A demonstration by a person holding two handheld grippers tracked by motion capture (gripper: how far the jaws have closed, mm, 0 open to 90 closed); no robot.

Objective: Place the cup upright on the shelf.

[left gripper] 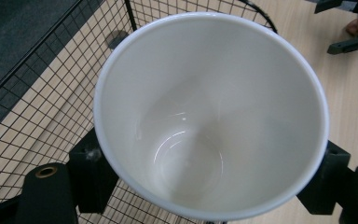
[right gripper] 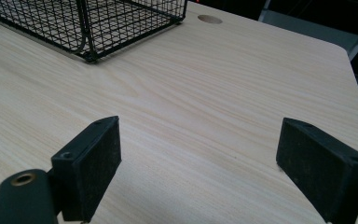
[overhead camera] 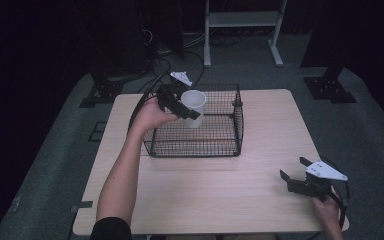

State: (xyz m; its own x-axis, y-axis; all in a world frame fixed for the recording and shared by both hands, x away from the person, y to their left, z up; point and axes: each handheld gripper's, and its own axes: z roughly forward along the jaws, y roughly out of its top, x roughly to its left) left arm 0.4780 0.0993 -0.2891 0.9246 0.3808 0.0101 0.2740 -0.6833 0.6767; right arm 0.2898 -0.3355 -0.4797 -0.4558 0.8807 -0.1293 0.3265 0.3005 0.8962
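Note:
A white cup (overhead camera: 194, 107) hangs over the left part of a black wire basket (overhead camera: 215, 142) in the high view. My left gripper (overhead camera: 181, 101) is shut on the cup, with one jaw on each side of it. In the left gripper view the cup (left gripper: 209, 112) is empty and its mouth faces the camera, with the basket's mesh (left gripper: 37, 98) below it. My right gripper (overhead camera: 294, 173) rests low over the table's near right corner, open, with nothing between its fingers. The right gripper view has that gripper (right gripper: 198, 168) wide apart over bare wood, the basket (right gripper: 98, 23) at the far left.
The light wooden table (overhead camera: 205, 190) has free room in front of and to the right of the basket. A round hole (right gripper: 209, 19) marks the tabletop beyond the basket. Dark stands, cables and a white frame (overhead camera: 242, 30) lie on the floor past the far edge.

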